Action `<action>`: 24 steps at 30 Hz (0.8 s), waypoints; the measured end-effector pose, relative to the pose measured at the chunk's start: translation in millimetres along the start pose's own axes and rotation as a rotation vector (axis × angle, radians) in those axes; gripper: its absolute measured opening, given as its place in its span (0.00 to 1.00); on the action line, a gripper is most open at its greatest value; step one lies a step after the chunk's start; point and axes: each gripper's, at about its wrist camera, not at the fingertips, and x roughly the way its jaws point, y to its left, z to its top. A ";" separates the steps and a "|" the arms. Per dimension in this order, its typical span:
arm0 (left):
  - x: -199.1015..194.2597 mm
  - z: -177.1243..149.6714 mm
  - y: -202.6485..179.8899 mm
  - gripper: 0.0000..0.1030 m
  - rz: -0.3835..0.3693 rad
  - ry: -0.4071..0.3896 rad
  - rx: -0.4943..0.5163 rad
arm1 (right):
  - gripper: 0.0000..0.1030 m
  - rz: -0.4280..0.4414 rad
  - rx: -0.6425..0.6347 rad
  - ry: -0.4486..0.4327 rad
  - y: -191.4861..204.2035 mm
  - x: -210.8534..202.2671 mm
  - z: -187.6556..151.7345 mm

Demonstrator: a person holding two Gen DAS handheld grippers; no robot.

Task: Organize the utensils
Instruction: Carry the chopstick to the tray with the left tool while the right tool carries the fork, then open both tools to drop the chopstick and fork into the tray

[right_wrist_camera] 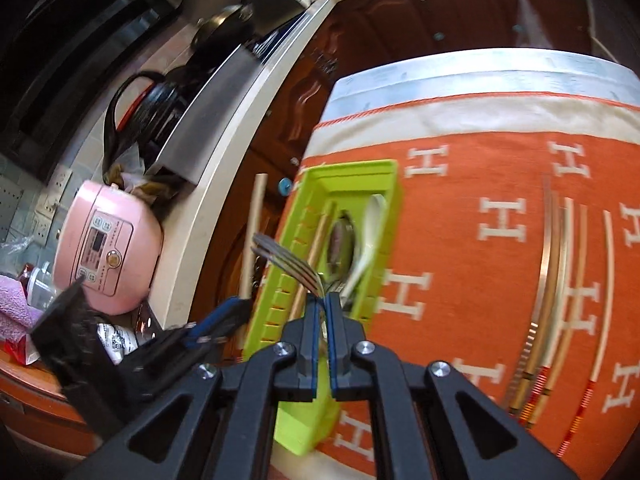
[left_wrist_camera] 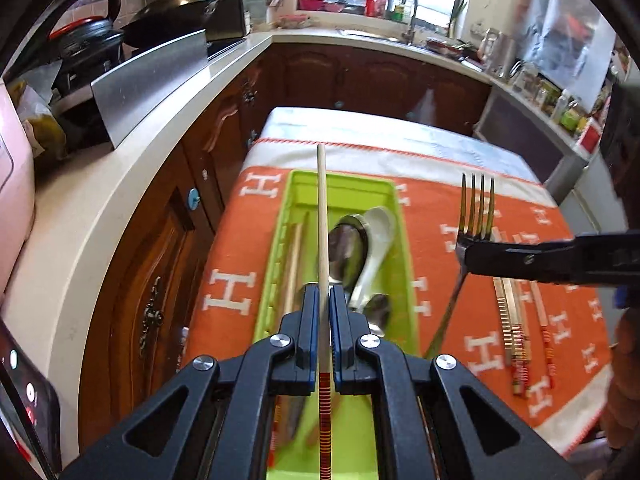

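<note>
Chopstick (left_wrist_camera: pixel 322 216) is clamped in my left tool (left_wrist_camera: pixel 322 292), its pale tip pointing far over the green tray (left_wrist_camera: pixel 400 216) that sits on the left part of the orange cloth (left_wrist_camera: pixel 440 288) covering the desk. My right tool (right_wrist_camera: pixel 322 300) grips a fork (right_wrist_camera: pixel 288 258) by its neck, tines aimed far-left, held above the tray's near end; I see spoons (left_wrist_camera: pixel 352 248) and a white ladle-spoon (left_wrist_camera: pixel 378 240) lying in the tray. More chopsticks (left_wrist_camera: pixel 516 336) lie loose on the cloth, well right of the tray.

Home kitchen: wok (left_wrist_camera: pixel 176 12), sink tap (left_wrist_camera: pixel 410 12), wooden cabinets (left_wrist_camera: pixel 360 76).
</note>
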 end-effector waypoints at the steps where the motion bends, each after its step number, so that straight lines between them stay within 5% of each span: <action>1: 4.5 -1.7 0.2 0.03 0.006 0.002 0.004 | 0.05 -0.008 -0.006 0.018 2.9 6.8 2.1; 10: 51.0 -14.4 7.0 0.03 0.015 0.053 -0.017 | 0.04 0.009 0.167 0.173 -19.8 71.0 13.9; 18: 50.6 -16.7 15.7 0.14 0.008 0.061 -0.058 | 0.02 0.034 0.366 0.169 -41.0 89.9 16.8; 24: 38.5 -14.3 14.7 0.20 0.018 0.042 -0.053 | 0.04 0.009 0.314 0.178 -32.6 87.4 15.6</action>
